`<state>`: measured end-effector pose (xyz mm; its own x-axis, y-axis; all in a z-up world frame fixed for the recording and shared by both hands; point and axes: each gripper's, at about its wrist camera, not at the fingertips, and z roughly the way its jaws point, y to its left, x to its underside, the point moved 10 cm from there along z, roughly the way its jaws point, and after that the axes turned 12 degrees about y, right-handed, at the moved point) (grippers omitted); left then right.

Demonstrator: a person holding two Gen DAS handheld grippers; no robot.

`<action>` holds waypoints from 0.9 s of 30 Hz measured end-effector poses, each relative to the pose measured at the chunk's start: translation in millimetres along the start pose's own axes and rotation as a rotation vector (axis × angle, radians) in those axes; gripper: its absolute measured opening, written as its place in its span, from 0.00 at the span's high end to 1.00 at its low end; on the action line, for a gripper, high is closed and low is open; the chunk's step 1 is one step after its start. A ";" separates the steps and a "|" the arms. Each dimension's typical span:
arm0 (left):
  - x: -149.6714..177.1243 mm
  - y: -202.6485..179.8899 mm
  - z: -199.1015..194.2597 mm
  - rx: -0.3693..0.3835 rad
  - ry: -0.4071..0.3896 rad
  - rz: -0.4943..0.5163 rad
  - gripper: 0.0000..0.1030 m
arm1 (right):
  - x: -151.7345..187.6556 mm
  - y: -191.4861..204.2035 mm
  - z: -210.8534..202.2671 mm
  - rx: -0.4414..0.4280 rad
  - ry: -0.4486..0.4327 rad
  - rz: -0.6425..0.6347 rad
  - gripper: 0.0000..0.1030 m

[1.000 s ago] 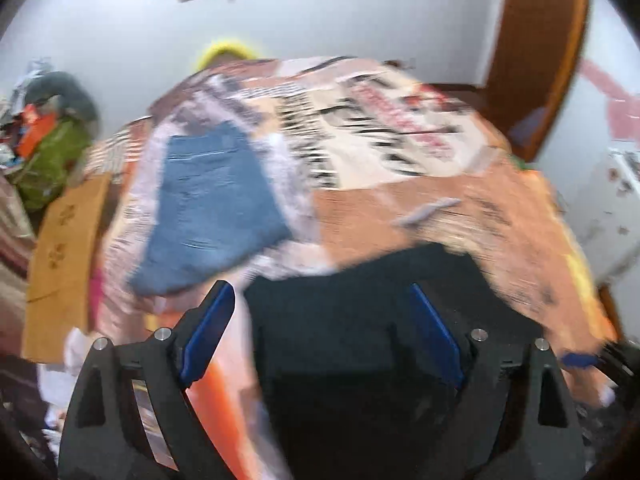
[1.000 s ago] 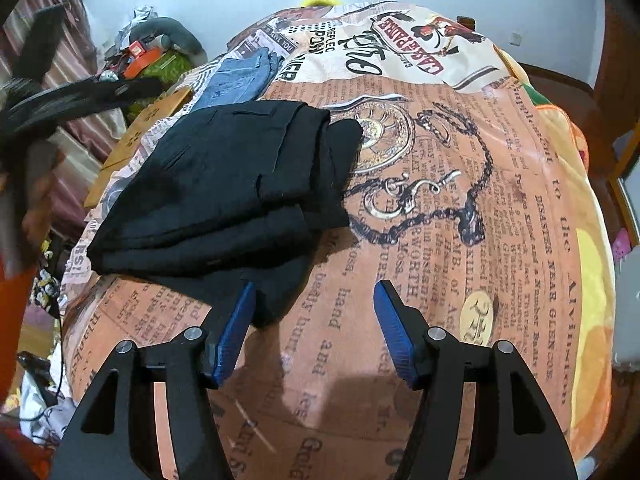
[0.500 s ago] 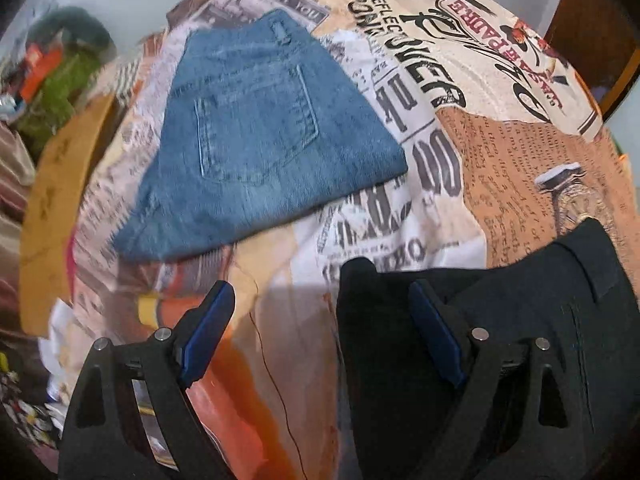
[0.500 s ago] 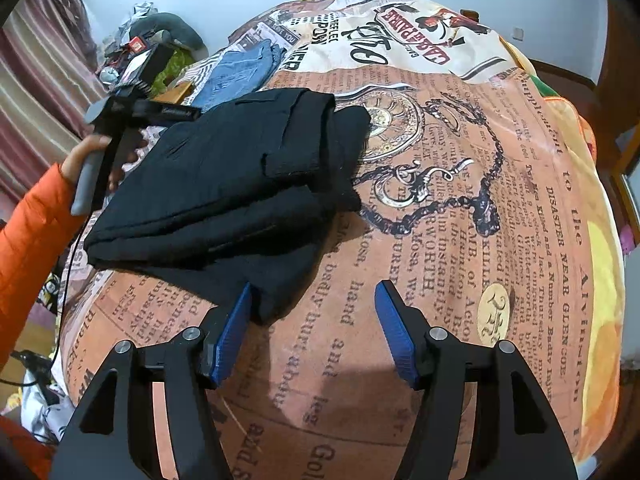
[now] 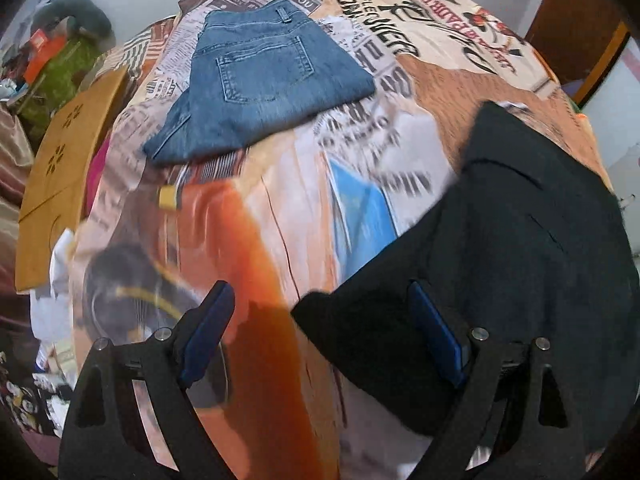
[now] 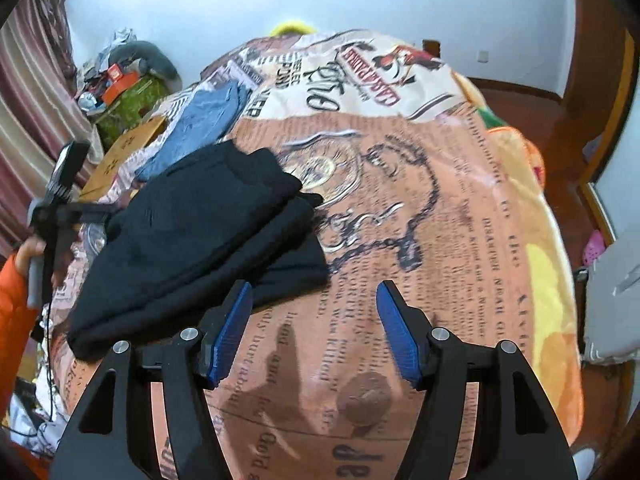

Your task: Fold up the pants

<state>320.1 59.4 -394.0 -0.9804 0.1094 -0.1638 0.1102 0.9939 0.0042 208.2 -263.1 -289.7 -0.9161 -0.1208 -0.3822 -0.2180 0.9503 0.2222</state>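
A bed filled both views, covered by a printed blanket (image 6: 460,240) in orange, cream and brown with newspaper lettering.

In the left wrist view, the left tool (image 5: 324,330) stood at the bottom of the frame with its blue-padded jaws spread wide. The corner of the folded black pants (image 5: 520,248) lay between the jaws near the right pad, but neither pad pressed on the cloth, so the tool was released and gripped nothing. The pants took up the lower right of that frame, lying flat on the blanket. A folded pair of blue jeans (image 5: 264,84) lay in the upper middle, back pocket up, well apart from the black pants. A wooden board (image 5: 64,176) stood at the left edge beside the bed. This view was somewhat blurred.

In the right wrist view, the right tool (image 6: 314,332) sat at the bottom centre, its jaws partly apart over bare blanket and empty. Its left pad was just beside the near edge of the black pants (image 6: 192,248), which lay in stacked layers at centre left. The blue jeans (image 6: 200,132) lay beyond them toward the upper left. At the left edge a hand (image 6: 30,252) in an orange sleeve (image 6: 14,320) held the left tool (image 6: 100,212) at the far side of the pants.
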 end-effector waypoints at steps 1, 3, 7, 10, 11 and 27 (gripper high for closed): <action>7.8 -2.6 -4.5 0.005 -0.007 0.001 0.13 | -0.4 -1.8 -2.1 0.004 -0.004 0.002 0.41; 23.0 -9.4 -13.1 0.023 -0.016 0.003 0.13 | -0.6 -3.1 -6.0 0.006 -0.013 0.005 0.41; 47.3 -27.2 -25.4 0.075 -0.031 0.007 0.13 | -2.9 -0.9 -7.7 0.004 -0.024 0.000 0.41; 59.8 -44.0 -36.7 0.099 -0.059 0.033 0.14 | -4.2 3.5 -7.9 0.002 -0.027 -0.015 0.41; 62.7 -48.9 -41.3 0.096 -0.072 0.042 0.14 | -4.4 4.8 -7.7 0.001 -0.027 -0.021 0.41; -20.3 -55.0 -84.0 0.107 -0.219 0.116 0.18 | -58.5 23.8 16.4 -0.095 -0.049 -0.040 0.41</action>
<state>320.2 3.7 -308.0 -0.9027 0.2050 -0.3782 0.2476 0.9665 -0.0672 262.1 -228.7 -276.7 -0.8889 -0.1420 -0.4356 -0.2873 0.9133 0.2886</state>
